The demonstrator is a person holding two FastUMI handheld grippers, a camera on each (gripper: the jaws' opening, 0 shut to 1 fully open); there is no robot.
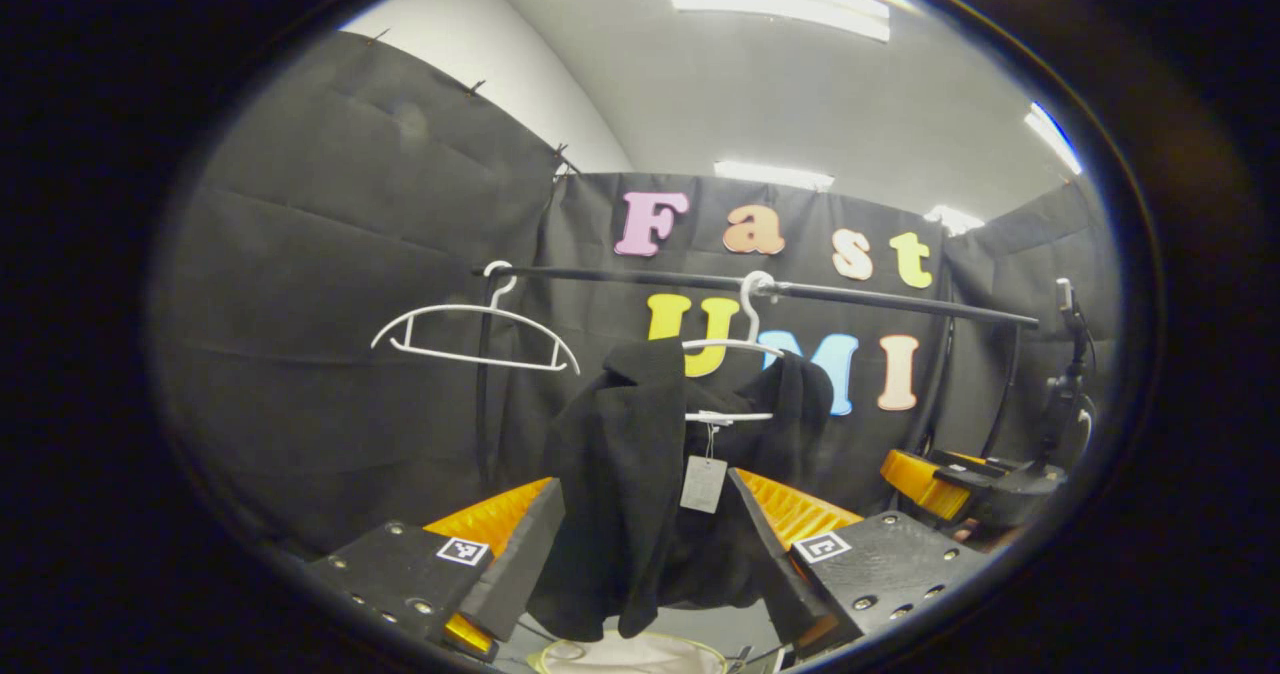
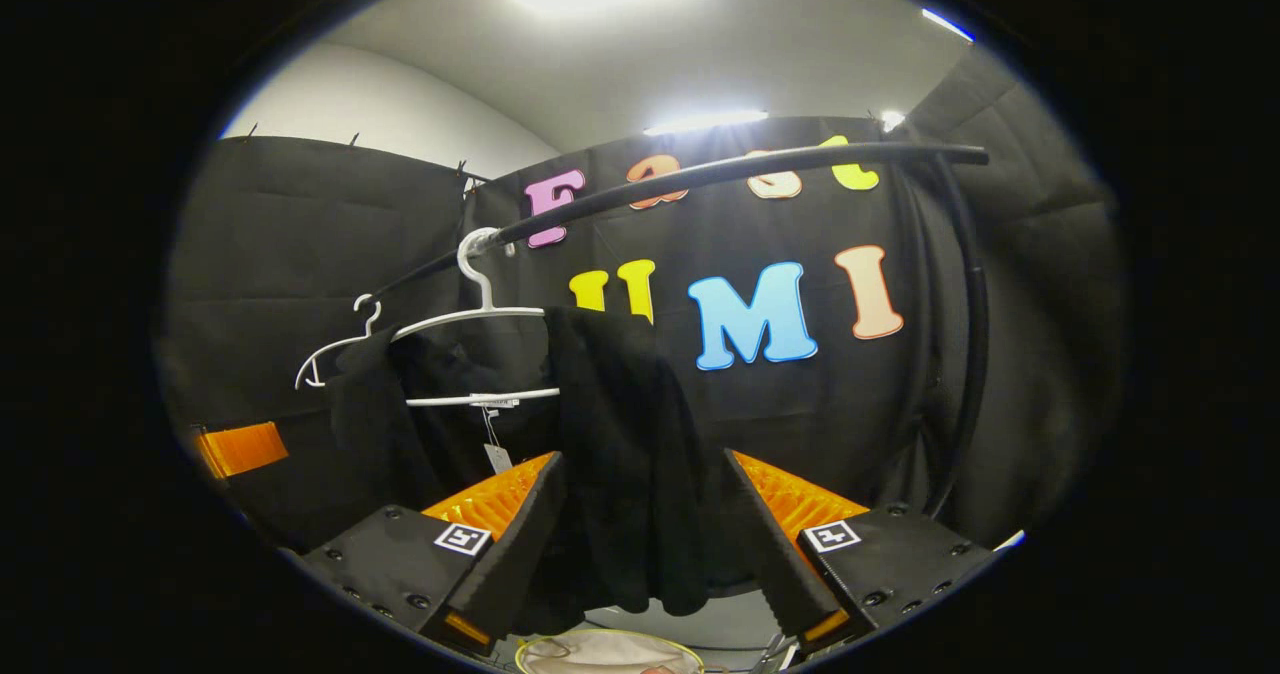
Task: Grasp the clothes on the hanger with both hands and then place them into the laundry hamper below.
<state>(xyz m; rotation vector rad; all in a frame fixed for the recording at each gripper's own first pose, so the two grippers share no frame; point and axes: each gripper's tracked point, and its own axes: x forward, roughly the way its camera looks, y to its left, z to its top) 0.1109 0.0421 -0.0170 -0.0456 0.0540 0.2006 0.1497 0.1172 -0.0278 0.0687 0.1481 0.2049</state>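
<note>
**Pre-grasp alignment: garment between both claws**

The black garment (image 1: 640,474) hangs from the white hanger (image 1: 735,349) on the rail (image 1: 860,296), long axis vertical. The left claw (image 1: 645,564) stands wide open, one hanging fold between its fingers; contact probably has not occurred, though depth is unclear. The right claw (image 2: 645,544) is equally open around the other fold (image 2: 630,474). The hamper (image 2: 600,651) rim lies directly below. Neither claw holds anything.

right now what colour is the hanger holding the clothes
White; the hanger under the black clothes shows best in the right gripper view.
</note>
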